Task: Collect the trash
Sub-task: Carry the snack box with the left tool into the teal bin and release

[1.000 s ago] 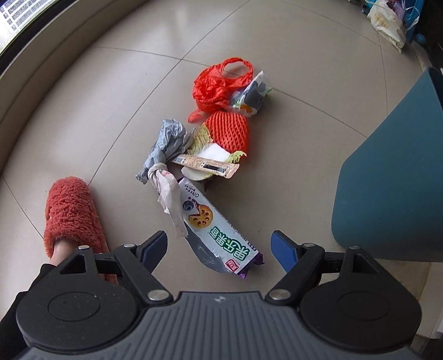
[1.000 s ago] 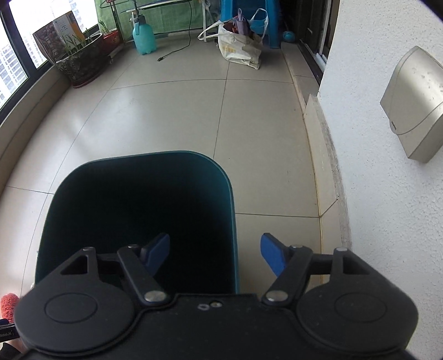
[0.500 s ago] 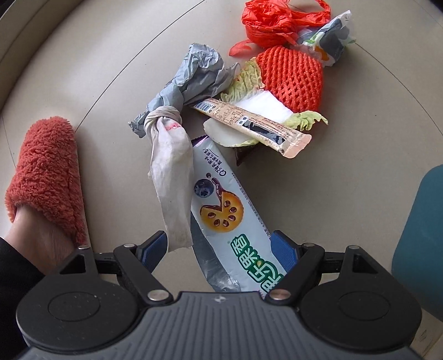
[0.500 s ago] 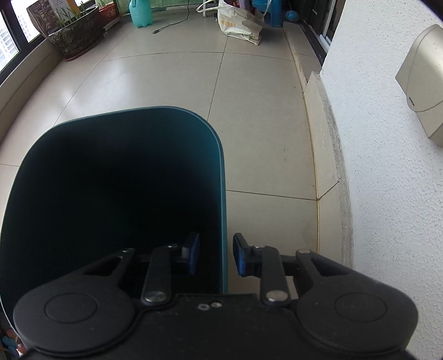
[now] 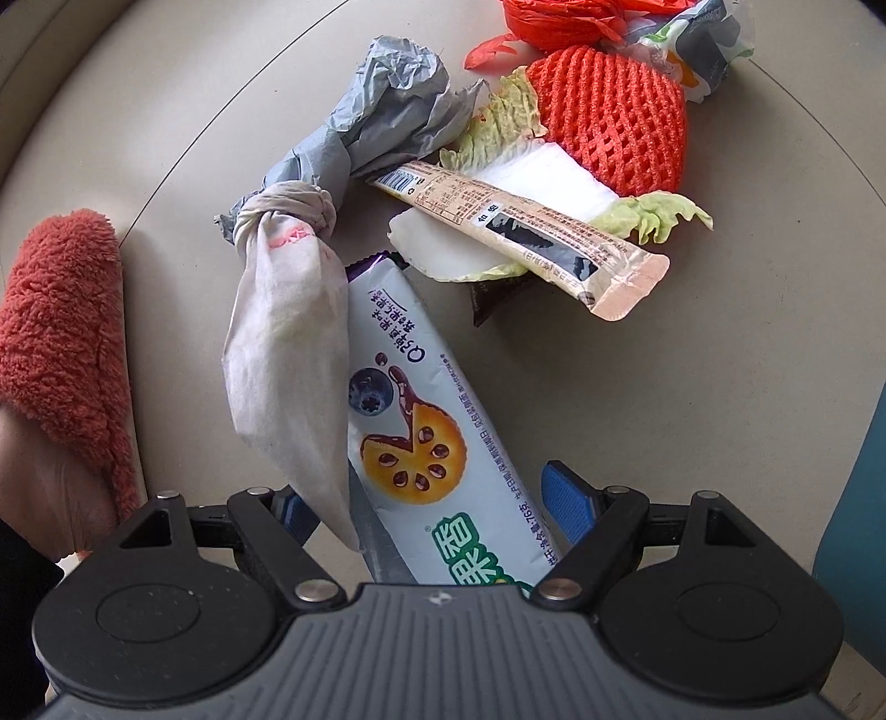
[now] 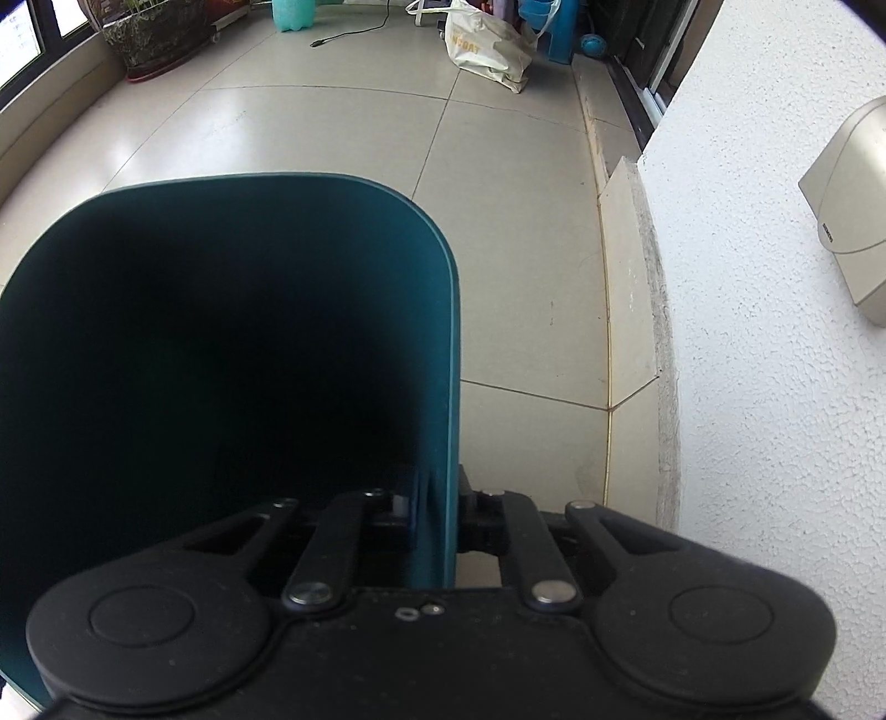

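Observation:
Trash lies in a pile on the tiled floor in the left wrist view. My left gripper [image 5: 429,504] points straight down, open, low over it. Between its blue fingers are a white and purple biscuit wrapper [image 5: 410,421] and the tip of a knotted white cloth [image 5: 282,354]; the pads touch neither. Beyond lie a grey plastic bag [image 5: 382,116], a beige stick packet [image 5: 526,221], cabbage leaves [image 5: 498,133], an orange foam net [image 5: 614,122] and a red bag [image 5: 559,22]. My right gripper [image 6: 443,509] is closing on the right wall of the teal bin [image 6: 221,332], one pad on each side.
A foot in a fluffy red slipper [image 5: 55,332] stands left of the pile. The bin's edge [image 5: 864,498] shows at the right. A white wall [image 6: 775,387] with a beige box [image 6: 853,210] runs beside the bin. A plant pot [image 6: 160,33] and a shopping bag [image 6: 487,44] stand far off.
My left gripper has sunk toward the pile, so the wrapper now sits between its fingers. The right jaws have come together from wide open onto the bin's wall.

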### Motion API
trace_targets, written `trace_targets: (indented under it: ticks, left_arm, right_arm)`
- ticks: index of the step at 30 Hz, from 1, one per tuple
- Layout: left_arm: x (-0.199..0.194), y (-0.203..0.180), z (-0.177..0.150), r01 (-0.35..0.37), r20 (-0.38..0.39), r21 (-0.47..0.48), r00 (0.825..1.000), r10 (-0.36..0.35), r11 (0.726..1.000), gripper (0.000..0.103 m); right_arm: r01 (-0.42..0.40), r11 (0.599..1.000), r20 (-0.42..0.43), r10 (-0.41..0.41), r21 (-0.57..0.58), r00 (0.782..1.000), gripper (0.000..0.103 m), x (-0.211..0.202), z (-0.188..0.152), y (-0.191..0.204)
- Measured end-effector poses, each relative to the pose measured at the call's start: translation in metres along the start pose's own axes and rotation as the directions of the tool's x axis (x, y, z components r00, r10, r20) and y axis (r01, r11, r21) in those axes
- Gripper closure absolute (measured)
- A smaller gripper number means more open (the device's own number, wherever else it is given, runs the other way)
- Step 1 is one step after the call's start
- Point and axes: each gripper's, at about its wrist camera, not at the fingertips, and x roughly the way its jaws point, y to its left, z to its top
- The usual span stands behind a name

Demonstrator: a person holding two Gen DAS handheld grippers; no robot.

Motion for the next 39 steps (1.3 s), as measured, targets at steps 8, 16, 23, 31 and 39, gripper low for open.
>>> trace_targets:
  ticks: [8, 16, 23, 31, 39]
  left_arm:
    - [-0.002, 0.011, -0.006, 0.02, 0.001, 0.002, 1.0, -0.02, 1.0, 0.058]
    - [-0.055, 0.014, -0.02, 0.093, 0.05, 0.066, 0.994, -0.096, 0.993, 0.061]
    - [-0.167, 0.001, -0.004, 0.222, 0.155, 0.222, 0.953, -0.259, 0.949, 0.062]
    - [-0.325, -0.053, -0.013, 0.3, 0.209, 0.559, 0.851, -0.482, 0.773, 0.062]
    - [-0.344, -0.149, -0.062, 0.292, 0.138, 0.711, 0.834, -0.534, 0.64, 0.062]
  right_arm:
    - [-0.026, 0.998, 0.013, 0.027, -0.058, 1.0, 0.097, -0.008, -0.009, 0.009]
    - [-0.081, 0.986, 0.029, 0.086, -0.145, 0.996, 0.097, -0.015, -0.015, 0.026]
    - [-0.093, 0.979, 0.038, 0.101, -0.183, 0.994, 0.097, -0.016, -0.02, 0.029]
    - [-0.11, 0.968, 0.038, 0.122, -0.227, 0.992, 0.096, -0.012, -0.019, 0.021]
    - [-0.142, 0.961, 0.045, 0.156, -0.237, 0.987, 0.096, -0.007, -0.014, 0.015]
